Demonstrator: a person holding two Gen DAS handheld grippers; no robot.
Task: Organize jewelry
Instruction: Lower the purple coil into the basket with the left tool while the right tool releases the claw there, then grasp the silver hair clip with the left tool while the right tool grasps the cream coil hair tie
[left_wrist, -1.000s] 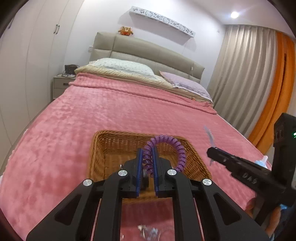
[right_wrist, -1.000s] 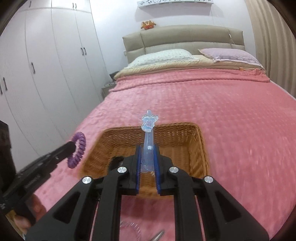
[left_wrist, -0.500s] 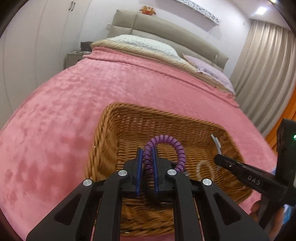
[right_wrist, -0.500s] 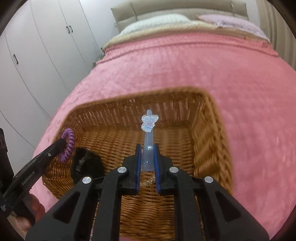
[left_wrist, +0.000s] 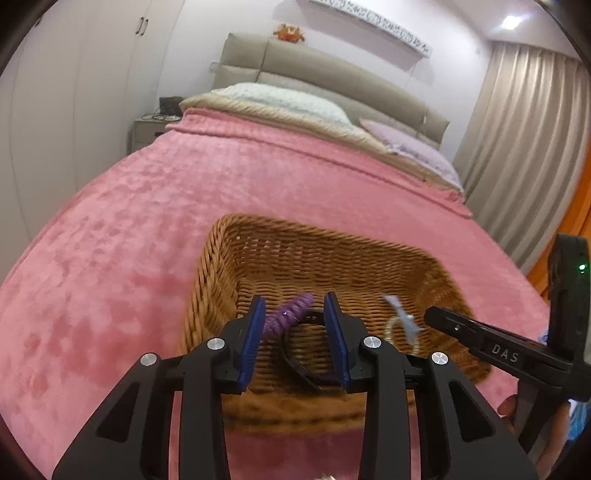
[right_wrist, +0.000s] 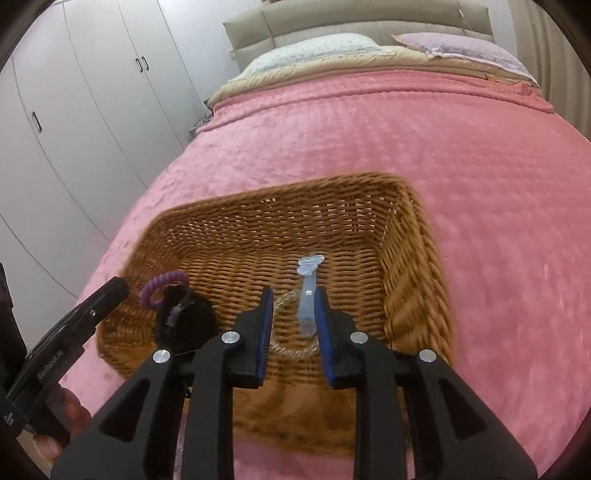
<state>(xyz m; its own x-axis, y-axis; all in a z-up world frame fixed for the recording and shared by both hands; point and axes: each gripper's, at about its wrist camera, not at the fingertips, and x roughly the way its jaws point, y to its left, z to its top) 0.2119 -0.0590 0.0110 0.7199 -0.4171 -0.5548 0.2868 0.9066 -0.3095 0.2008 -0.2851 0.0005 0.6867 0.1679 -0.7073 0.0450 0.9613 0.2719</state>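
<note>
Over the wicker basket (left_wrist: 221, 266) on the pink bedspread (left_wrist: 110, 240), low in both frames: left gripper (left_wrist: 295, 325) just opening, fingers spread, purple coil hair tie (left_wrist: 290, 314) loose between them against the left pad. Right gripper (right_wrist: 293, 317) likewise just opening, fingers parted, clear blue hair clip (right_wrist: 308, 295) loose between them near the right pad. Also in the basket: a black hair accessory (right_wrist: 184, 321), lower left, and a clear coil tie (right_wrist: 291, 347).

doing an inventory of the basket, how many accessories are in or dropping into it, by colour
purple: 1, the spiral hair tie
pale blue: 1, the clear hair clip
black: 1, a black hair accessory
clear: 1, a see-through coil band
total: 4, all within the wicker basket
</note>
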